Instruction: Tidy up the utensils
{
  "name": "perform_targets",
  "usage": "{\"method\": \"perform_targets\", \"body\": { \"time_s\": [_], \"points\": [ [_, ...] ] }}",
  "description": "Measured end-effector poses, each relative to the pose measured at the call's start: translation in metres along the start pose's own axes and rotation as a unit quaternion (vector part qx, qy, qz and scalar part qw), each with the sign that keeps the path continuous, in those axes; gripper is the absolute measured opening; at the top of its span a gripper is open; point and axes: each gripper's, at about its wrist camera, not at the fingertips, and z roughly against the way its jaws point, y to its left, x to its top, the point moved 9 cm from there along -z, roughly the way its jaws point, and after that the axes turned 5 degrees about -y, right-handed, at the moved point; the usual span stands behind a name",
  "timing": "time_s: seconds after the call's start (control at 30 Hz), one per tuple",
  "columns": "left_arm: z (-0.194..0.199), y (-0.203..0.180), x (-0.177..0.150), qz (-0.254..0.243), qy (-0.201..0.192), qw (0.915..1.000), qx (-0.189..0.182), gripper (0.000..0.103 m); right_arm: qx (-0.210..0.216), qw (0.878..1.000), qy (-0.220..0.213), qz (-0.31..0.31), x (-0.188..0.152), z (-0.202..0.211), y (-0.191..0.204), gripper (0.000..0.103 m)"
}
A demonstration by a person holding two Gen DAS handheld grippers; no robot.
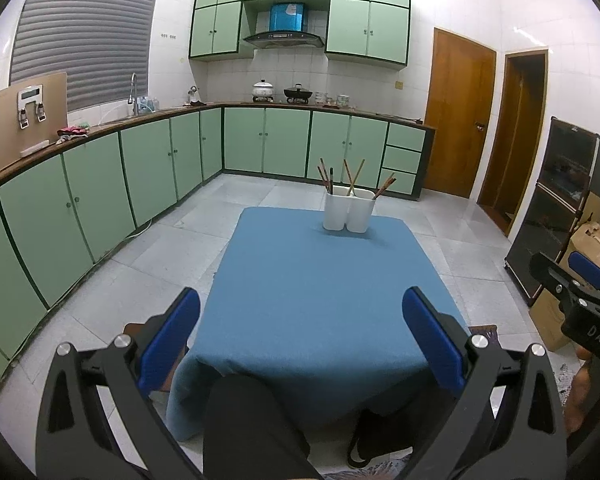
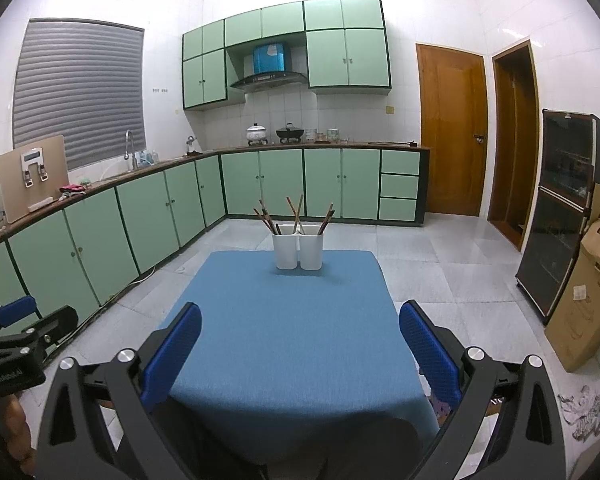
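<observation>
A white two-compartment utensil holder (image 1: 349, 212) (image 2: 298, 251) stands near the far edge of a blue-clothed table (image 1: 320, 292) (image 2: 292, 328). Several brown chopsticks (image 1: 350, 178) (image 2: 296, 212) stick up from both compartments. My left gripper (image 1: 302, 332) hangs open above the table's near edge with nothing between its blue pads. My right gripper (image 2: 300, 344) is open too and empty, held above the near half of the table. Each gripper shows at the edge of the other's view: the right gripper (image 1: 580, 280) and the left gripper (image 2: 16, 320).
Green cabinets (image 1: 100, 184) run along the left and back walls under a wooden counter. A dark glass cabinet (image 2: 564, 208) and a cardboard box (image 2: 584, 292) stand at the right. A person's dark-clad knee (image 1: 252, 420) is under the table's near edge.
</observation>
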Motion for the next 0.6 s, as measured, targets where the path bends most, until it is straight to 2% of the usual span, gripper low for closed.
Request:
{"method": "perform_targets", "body": {
  "time_s": [0.6],
  "points": [
    [0.0020, -0.0026, -0.0009, 0.000, 0.001, 1.0000, -0.001, 0.098, 0.000, 1.000, -0.001, -0.004, -0.0008, 0.0023, 0.0016, 0.097]
  ]
}}
